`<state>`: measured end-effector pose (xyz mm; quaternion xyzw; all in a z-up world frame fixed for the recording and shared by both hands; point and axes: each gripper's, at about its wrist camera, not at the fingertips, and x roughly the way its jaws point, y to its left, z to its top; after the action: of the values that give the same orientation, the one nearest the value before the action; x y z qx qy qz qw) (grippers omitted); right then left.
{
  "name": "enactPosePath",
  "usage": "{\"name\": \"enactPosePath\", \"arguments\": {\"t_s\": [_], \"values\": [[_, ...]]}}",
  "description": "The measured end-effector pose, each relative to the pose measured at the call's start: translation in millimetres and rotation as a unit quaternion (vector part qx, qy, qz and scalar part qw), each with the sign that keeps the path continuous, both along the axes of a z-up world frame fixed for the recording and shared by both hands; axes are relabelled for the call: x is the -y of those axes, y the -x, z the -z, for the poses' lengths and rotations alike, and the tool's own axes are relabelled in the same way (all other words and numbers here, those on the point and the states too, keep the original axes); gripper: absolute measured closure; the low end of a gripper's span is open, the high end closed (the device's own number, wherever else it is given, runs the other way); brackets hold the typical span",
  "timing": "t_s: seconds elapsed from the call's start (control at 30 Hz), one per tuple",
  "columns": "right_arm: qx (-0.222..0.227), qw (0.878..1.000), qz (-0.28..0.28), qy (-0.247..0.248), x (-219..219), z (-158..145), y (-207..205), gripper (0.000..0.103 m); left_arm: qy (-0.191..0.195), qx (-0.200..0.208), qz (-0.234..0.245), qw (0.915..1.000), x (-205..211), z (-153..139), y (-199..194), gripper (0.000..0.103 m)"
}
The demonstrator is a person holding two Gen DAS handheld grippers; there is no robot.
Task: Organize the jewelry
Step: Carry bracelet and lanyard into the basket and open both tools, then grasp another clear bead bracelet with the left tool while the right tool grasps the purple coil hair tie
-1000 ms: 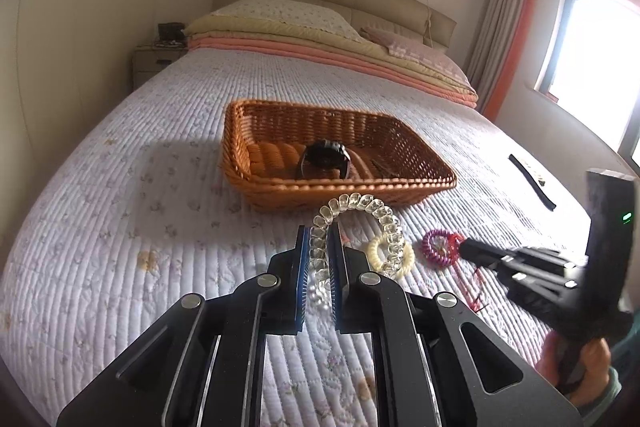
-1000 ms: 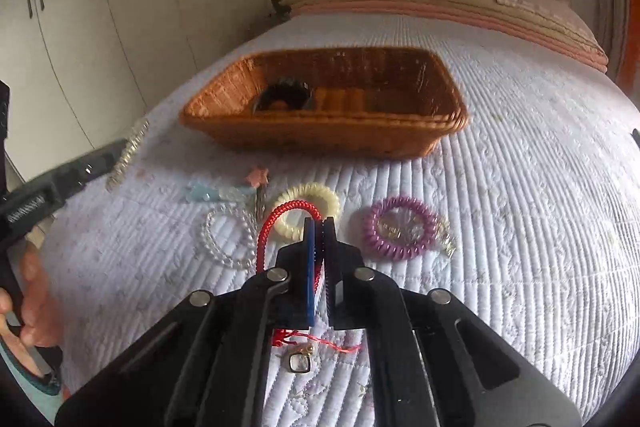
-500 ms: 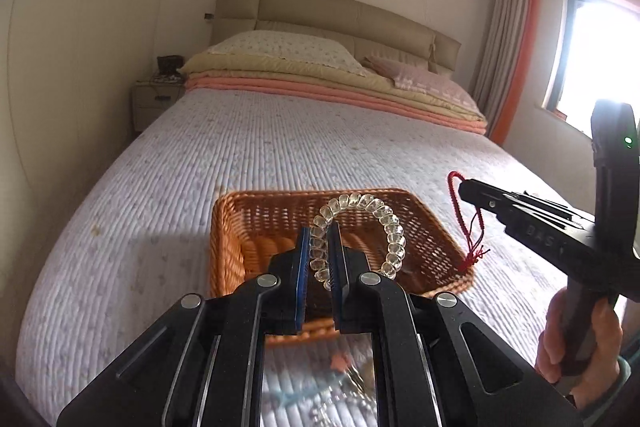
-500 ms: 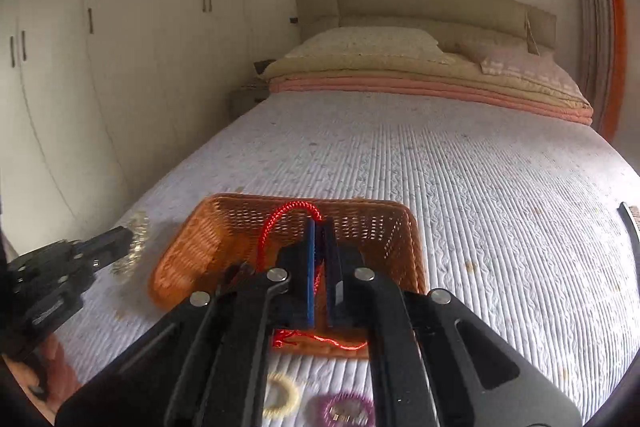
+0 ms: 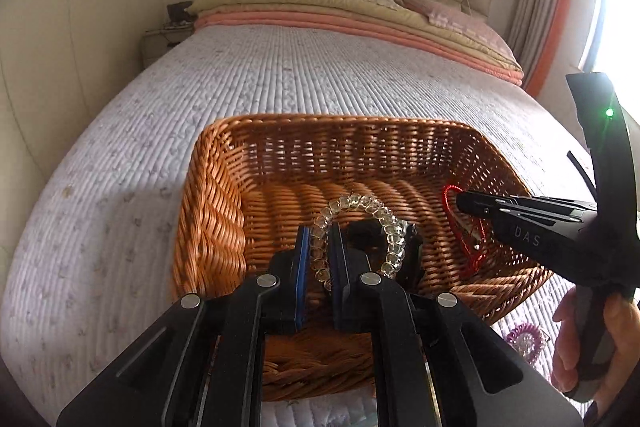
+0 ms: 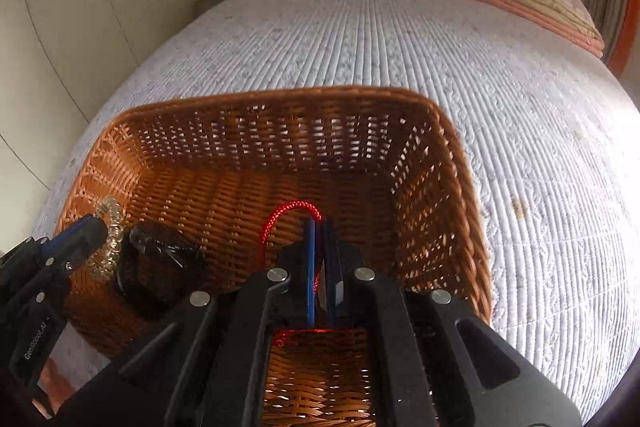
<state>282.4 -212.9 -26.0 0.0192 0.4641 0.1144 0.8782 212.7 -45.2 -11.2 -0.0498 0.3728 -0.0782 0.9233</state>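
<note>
**Both bracelets now hang over the basket, ready to drop**

The left gripper (image 5: 319, 251) has its jaws pinched nearly together on the clear bead bracelet (image 5: 362, 223), whose loop stands up in front of the pads. The right gripper (image 6: 318, 259) is closed tight on the red cord bracelet (image 6: 288, 213), with the cord arching above the fingertips and trailing down behind them.

A second ago both pieces were just being lifted off the quilt, in front of the wicker basket (image 5: 208, 211), among the other jewelry lying there. Half a second ago they were in the air short of the near rim. Now both grippers point down into the basket, so carrying looks finished and releasing is the likely next step. Each piece appears to be above the woven floor, not resting on it.

The left wrist view shows things the right misses: a purple coil band (image 5: 524, 337) left on the quilt outside the basket, and a person's hand (image 5: 592, 339) around the right gripper's handle. The right wrist view gives the clearer look inside, showing the black watch (image 6: 160, 263) lying in the basket's left part, just beside the bead bracelet, and open floor under the red cord.
</note>
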Motion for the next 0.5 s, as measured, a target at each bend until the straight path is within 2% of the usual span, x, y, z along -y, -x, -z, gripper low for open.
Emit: {"name": "enactPosePath", "arguments": {"t_s": [0.1, 0.13, 0.17, 0.2, 0.23, 0.3, 0.33, 0.4, 0.5], "values": [[0.003, 1.0, -0.002, -0.013, 5, -3, 4, 0.099, 0.013, 0.002, 0.014, 0.9998, -1, -3, 7, 0.087], [0.006, 1.0, -0.003, -0.017, 7, -6, 7, 0.098, 0.015, 0.007, 0.015, 0.9998, -3, -7, 10, 0.079], [0.008, 1.0, -0.003, -0.019, 9, -11, 10, 0.093, 0.017, 0.012, 0.018, 0.9996, -5, -10, 14, 0.07], [0.01, 1.0, -0.003, -0.022, 11, -15, 14, 0.089, 0.022, 0.017, 0.022, 0.9994, -7, -13, 19, 0.066], [0.013, 0.999, -0.006, -0.029, 14, -19, 19, 0.079, 0.027, 0.024, 0.024, 0.9991, -10, -19, 27, 0.06], [0.025, 0.999, -0.011, -0.04, 19, -29, 32, 0.067, 0.036, 0.037, 0.027, 0.9983, -15, -29, 41, 0.06], [0.032, 0.999, -0.012, -0.042, 20, -36, 37, 0.057, 0.045, 0.044, 0.031, 0.9975, -18, -36, 50, 0.057], [0.046, 0.997, -0.017, -0.051, 24, -45, 55, 0.055, 0.053, 0.059, 0.033, 0.9962, -23, -48, 69, 0.049], [0.056, 0.996, -0.027, -0.068, 28, -61, 78, 0.055, 0.054, 0.077, 0.035, 0.9949, -27, -60, 94, 0.048]]}}
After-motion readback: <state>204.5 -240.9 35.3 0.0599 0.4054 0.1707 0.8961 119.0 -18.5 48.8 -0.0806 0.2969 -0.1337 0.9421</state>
